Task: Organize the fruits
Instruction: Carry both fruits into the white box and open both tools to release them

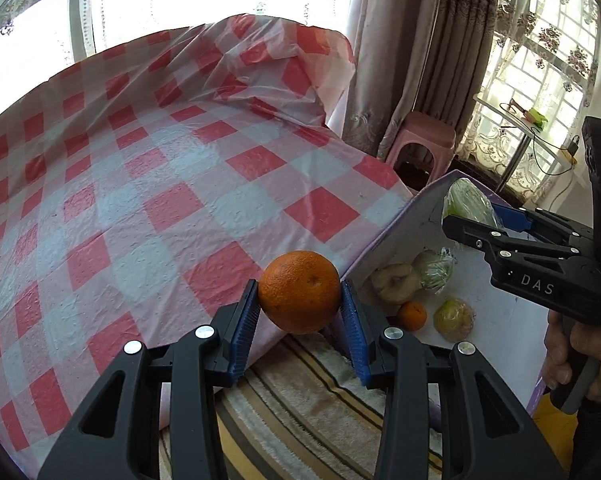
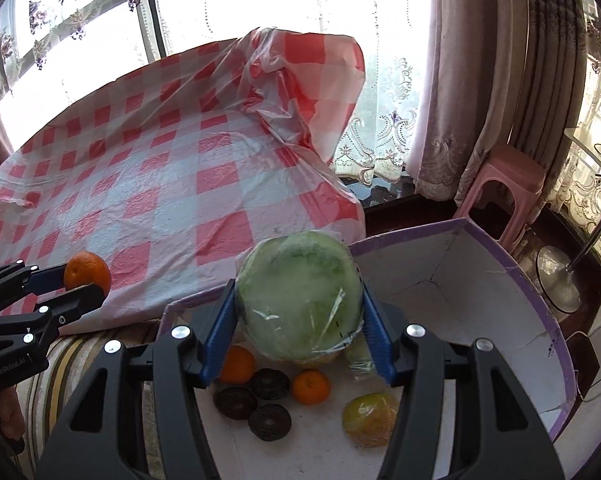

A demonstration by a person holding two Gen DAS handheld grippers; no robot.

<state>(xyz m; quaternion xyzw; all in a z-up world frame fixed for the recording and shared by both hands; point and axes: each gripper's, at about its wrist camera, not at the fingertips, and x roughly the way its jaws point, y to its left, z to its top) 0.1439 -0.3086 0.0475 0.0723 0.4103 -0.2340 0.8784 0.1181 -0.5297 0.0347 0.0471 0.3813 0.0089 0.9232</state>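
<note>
My left gripper [image 1: 300, 300] is shut on a large orange [image 1: 299, 291], held above the edge of the red-and-white checked tablecloth [image 1: 148, 184]; the same orange [image 2: 86, 272] shows at the left of the right wrist view. My right gripper [image 2: 299, 300] is shut on a big green fruit wrapped in clear film [image 2: 298, 294], over the white box with a purple rim [image 2: 500, 272]. From the left wrist view that wrapped fruit [image 1: 466, 200] sits in the right gripper's fingers [image 1: 472, 232]. Inside the box lie small oranges [image 2: 310, 387], dark round fruits [image 2: 269, 422] and a wrapped yellow fruit [image 2: 370, 418].
A striped rug or cushion [image 1: 308, 396] lies under the left gripper beside the box. A pink plastic stool [image 2: 508, 188] stands behind the box near the curtains. A crumpled fold of the tablecloth [image 2: 300, 92] rises at the table's far corner. A person's hand [image 1: 580, 356] holds the right gripper.
</note>
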